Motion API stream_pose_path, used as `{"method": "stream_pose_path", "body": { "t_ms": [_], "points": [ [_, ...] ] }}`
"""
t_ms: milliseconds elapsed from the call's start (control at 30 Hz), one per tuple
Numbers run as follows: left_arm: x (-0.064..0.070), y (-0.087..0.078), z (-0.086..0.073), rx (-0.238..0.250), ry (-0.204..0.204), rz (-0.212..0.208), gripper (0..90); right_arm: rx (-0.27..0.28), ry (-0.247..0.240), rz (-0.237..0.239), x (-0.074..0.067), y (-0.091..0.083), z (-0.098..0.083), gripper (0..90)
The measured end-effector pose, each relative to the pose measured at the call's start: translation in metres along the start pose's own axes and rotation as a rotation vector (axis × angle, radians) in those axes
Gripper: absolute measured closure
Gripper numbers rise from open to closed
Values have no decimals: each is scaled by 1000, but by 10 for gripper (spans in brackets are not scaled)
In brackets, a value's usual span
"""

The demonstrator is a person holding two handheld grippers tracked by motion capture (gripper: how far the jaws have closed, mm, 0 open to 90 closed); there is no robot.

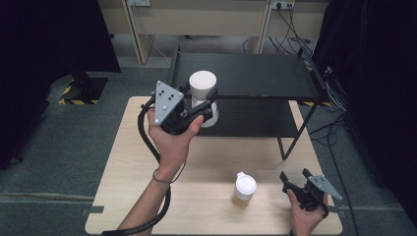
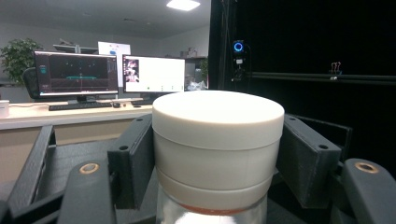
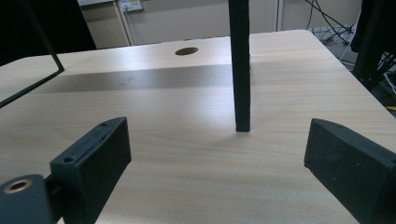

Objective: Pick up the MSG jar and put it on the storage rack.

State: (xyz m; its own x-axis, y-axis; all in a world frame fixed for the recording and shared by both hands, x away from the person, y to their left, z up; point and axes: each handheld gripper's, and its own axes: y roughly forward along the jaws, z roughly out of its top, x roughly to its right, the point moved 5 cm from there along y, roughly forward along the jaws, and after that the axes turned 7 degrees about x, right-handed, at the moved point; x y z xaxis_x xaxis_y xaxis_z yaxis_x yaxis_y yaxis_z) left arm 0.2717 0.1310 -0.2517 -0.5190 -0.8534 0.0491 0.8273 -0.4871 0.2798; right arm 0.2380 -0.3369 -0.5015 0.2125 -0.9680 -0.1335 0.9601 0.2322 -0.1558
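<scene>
Grey carpet lies around a light wooden table [image 1: 128,187] in the middle of the frame. At the upper middle, the left gripper [image 1: 199,110] is clamped on a white jar [image 1: 202,84], held up by the black shelf [image 1: 255,73]. Lower right, the right gripper [image 1: 294,177] has its jaws apart, near a small white-capped bottle [image 1: 244,189].

Light is coming from overhead, and the ceiling panel [image 2: 183,4] in the left gripper view is blowing out to pure white. The pale desk [image 1: 123,187] is sitting well lit in the high view while both side edges are sinking into near black. The shelf [image 1: 246,76] is throwing a soft grey shadow band across the desk's far edge. Everything's looking a bit soft and compressed, and the white lid [image 2: 218,114] up close is glaring slightly.
</scene>
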Motion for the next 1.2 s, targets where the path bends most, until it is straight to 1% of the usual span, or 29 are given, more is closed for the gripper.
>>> {"method": "stream_pose_path", "body": {
  "t_ms": [167, 600, 767, 867, 1000, 1133, 1200],
  "points": [
    [2, 1, 8, 16, 14, 0, 335, 0, -2, 0, 0, 0, 0, 74],
    [3, 9, 27, 50, 21, 17, 335, 1, 2, 1, 0, 0, 0, 74],
    [1, 12, 33, 52, 26, 20, 335, -1, 2, 1, 0, 0, 0, 74],
    [0, 15, 36, 44, 34, 21, 335, -2, 3, 2, 1, 0, 0, 74],
    [-1, 18, 37, 49, 28, 27, 335, -1, 3, 1, 1, 0, 0, 74],
    [-3, 23, 38, 45, 36, 30, 335, -1, 1, 1, 1, 0, 0, 74],
    [-4, 25, 38, 46, 32, 34, 335, -2, 0, 1, 0, 0, 0, 74]
  ]
}}
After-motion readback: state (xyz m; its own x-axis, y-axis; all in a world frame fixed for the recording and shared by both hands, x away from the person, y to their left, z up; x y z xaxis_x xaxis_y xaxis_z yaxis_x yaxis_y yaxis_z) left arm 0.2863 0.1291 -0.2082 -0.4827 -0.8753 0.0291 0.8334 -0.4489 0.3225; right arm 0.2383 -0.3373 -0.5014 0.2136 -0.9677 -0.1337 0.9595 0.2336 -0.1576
